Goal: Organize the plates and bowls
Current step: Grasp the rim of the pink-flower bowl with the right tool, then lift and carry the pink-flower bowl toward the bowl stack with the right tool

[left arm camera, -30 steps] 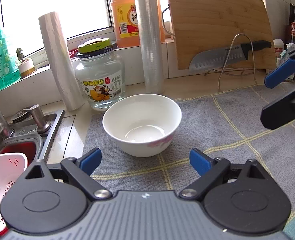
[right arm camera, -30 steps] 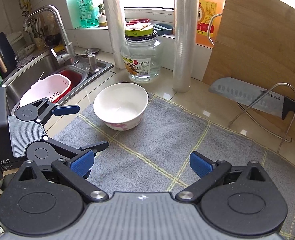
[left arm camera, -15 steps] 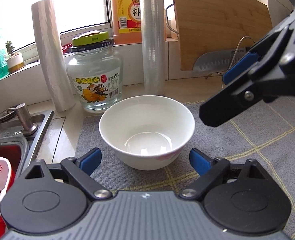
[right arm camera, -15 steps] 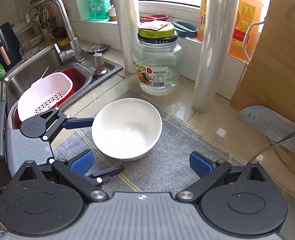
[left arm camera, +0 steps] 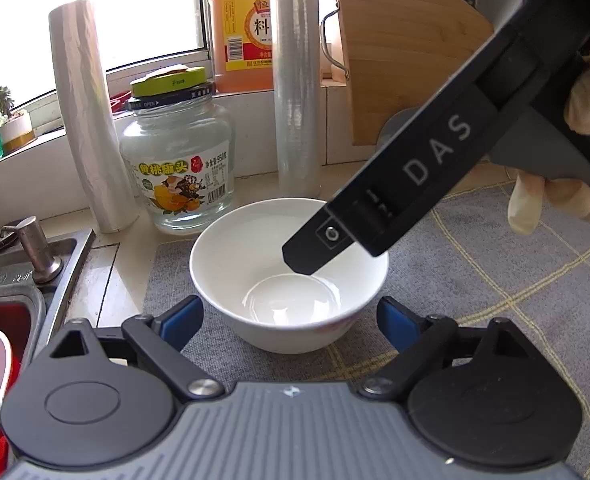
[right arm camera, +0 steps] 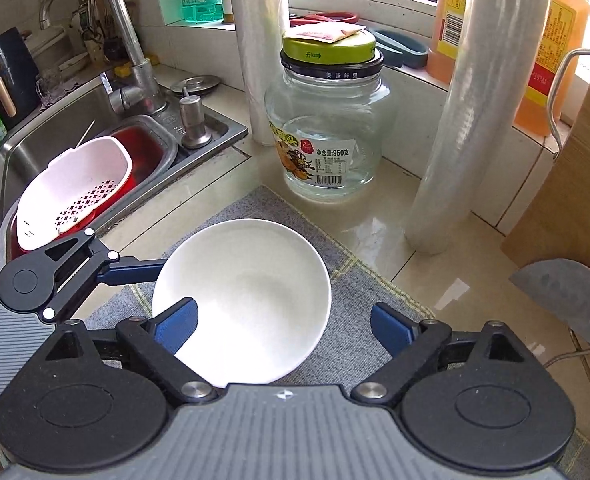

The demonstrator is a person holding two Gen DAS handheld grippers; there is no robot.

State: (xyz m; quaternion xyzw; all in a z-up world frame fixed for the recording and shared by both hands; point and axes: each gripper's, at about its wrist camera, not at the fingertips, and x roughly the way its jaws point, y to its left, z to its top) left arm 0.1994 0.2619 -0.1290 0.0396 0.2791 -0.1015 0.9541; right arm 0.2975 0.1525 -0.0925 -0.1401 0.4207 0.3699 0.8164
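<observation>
A plain white ceramic bowl [left arm camera: 289, 276] with a faint pink print near its foot sits upright and empty on a grey woven mat crossed by yellow lines [left arm camera: 487, 264], beside a stainless steel sink [right arm camera: 55, 148]. The left gripper [left arm camera: 289, 316], its blue-padded jaws apart and just now closing in, brackets the bowl's near wall without pressing it. The right gripper [right arm camera: 285, 328] hovers over the rim, jaws spread, one blue pad above the bowl's inside, clamping nothing. A green-lidded clear glass jar [right arm camera: 329, 120] stands just behind. By this evidence the sorting has hardly begun: the bowl is not yet lifted, and its destination is not shown.
</observation>
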